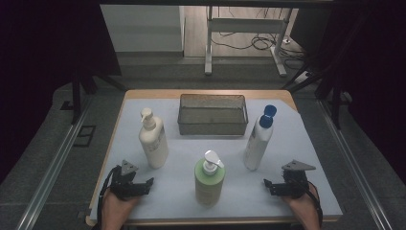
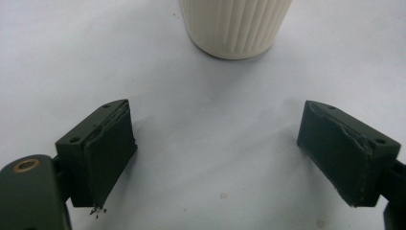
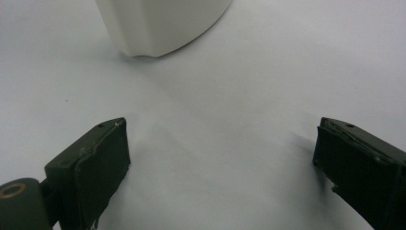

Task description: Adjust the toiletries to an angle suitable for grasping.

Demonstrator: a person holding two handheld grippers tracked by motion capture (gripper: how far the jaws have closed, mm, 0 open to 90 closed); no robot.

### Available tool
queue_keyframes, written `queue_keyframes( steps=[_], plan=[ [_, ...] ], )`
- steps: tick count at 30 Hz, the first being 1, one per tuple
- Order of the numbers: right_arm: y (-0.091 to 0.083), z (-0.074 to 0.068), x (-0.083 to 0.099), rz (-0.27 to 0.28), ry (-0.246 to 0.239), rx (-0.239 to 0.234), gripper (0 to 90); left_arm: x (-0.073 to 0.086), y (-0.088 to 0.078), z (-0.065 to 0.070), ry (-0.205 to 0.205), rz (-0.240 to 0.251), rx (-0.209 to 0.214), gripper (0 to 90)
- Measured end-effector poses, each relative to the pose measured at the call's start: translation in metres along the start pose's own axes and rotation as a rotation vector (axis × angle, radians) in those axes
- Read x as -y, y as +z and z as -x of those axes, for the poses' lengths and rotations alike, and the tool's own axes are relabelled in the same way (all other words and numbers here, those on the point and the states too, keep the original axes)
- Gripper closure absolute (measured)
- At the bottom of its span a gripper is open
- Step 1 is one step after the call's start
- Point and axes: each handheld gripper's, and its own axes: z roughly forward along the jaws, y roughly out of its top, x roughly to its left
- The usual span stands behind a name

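While both claws sit low at the near edge of the counter (image 1: 287, 201), nothing's been picked up yet. Left claw (image 1: 152, 181) has its jaws wide apart with bare surface between them, pointed at the cream pump bottle (image 1: 153, 143), whose ribbed base (image 2: 237, 28) stands just ahead of it in the left gripper view. Right claw (image 1: 265, 182) is the same deal, jaws spread and empty, with the smooth white base (image 3: 158, 24) of the blue-capped bottle (image 1: 257, 143) ahead of it. Between the two claws stands a green pump bottle (image 1: 209, 179), matte plastic. Further back is a rectangular wire-mesh basket (image 1: 213, 127), nothing in it. My guess is the bottles go in there, so basically all the work is still left. Claw pads look rubbery and a bit frayed.
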Motion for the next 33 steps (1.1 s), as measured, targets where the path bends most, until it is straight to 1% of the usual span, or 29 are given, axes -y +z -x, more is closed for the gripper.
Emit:
queue_keyframes(
  steps=[22,24,25,26,27,28,29,30,31,32,33],
  plan=[
    [-0.0002,-0.0003,-0.0012,-0.010,0.001,-0.002,5.4,-0.0003,0.0002,-0.0005,-0.003,-0.001,0.003,12.1],
    [-0.0012,-0.0001,-0.0019,-0.013,0.005,-0.001,8.6,-0.0003,0.0002,-0.0005,-0.003,-0.001,0.003,12.1],
    [-0.0012,-0.0001,-0.0019,-0.013,0.005,-0.001,8.6,-0.0003,0.0002,-0.0005,-0.003,-0.001,0.003,12.1],
    [-0.0034,0.0000,-0.0028,-0.010,0.001,-0.001,17.8,-0.0002,0.0002,-0.0005,-0.003,-0.001,0.003,12.1],
    [-0.0034,0.0000,-0.0028,-0.010,0.001,-0.001,17.8,-0.0002,0.0002,-0.0005,-0.003,-0.001,0.003,12.1],
    [-0.0053,-0.0008,-0.0035,-0.014,-0.001,-0.008,21.7,-0.0002,0.0002,-0.0005,-0.003,-0.001,0.003,12.1],
    [-0.0057,-0.0011,-0.0037,-0.015,-0.002,-0.008,23.9,-0.0002,0.0002,-0.0005,-0.003,-0.001,0.003,12.1],
    [-0.0065,-0.0016,-0.0039,-0.015,-0.005,-0.009,28.0,-0.0002,0.0002,-0.0005,-0.003,-0.001,0.003,12.1],
    [-0.0065,-0.0016,-0.0039,-0.015,-0.005,-0.009,28.0,-0.0002,0.0002,-0.0005,-0.003,-0.001,0.003,12.1],
    [-0.0087,-0.0031,-0.0048,-0.014,-0.019,-0.003,32.9,-0.0002,0.0002,-0.0005,-0.003,-0.001,0.003,12.1],
    [-0.0087,-0.0031,-0.0048,-0.014,-0.019,-0.003,32.9,-0.0002,0.0002,-0.0005,-0.003,-0.001,0.003,12.1]
  ],
)
